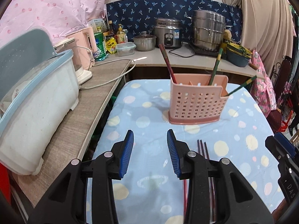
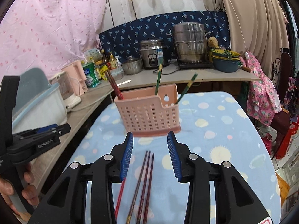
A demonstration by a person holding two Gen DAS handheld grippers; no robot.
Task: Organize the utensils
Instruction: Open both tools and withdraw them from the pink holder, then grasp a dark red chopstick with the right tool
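Observation:
A pink perforated utensil holder [image 1: 196,102] [image 2: 149,115] stands on the blue dotted cloth. It holds red chopsticks [image 1: 167,63] [image 2: 114,85] at its left and green chopsticks [image 1: 215,65] [image 2: 158,76] [image 2: 186,88] at its middle and right. Three dark maroon chopsticks [image 2: 144,184] [image 1: 203,149] lie on the cloth, with a red chopstick [image 2: 119,199] to their left. My right gripper [image 2: 150,143] is open above the maroon chopsticks. My left gripper [image 1: 150,141] is open and empty, left of them. The right gripper's side [image 1: 280,153] shows at the left wrist view's edge.
A white and blue dish rack [image 1: 37,100] stands on the side counter at left, with a pink kettle [image 1: 84,44] behind. The back counter holds a rice cooker [image 1: 168,33], a steel steamer pot [image 1: 208,29] and stacked bowls [image 1: 237,54]. The cloth's right edge [image 2: 261,130] drops off.

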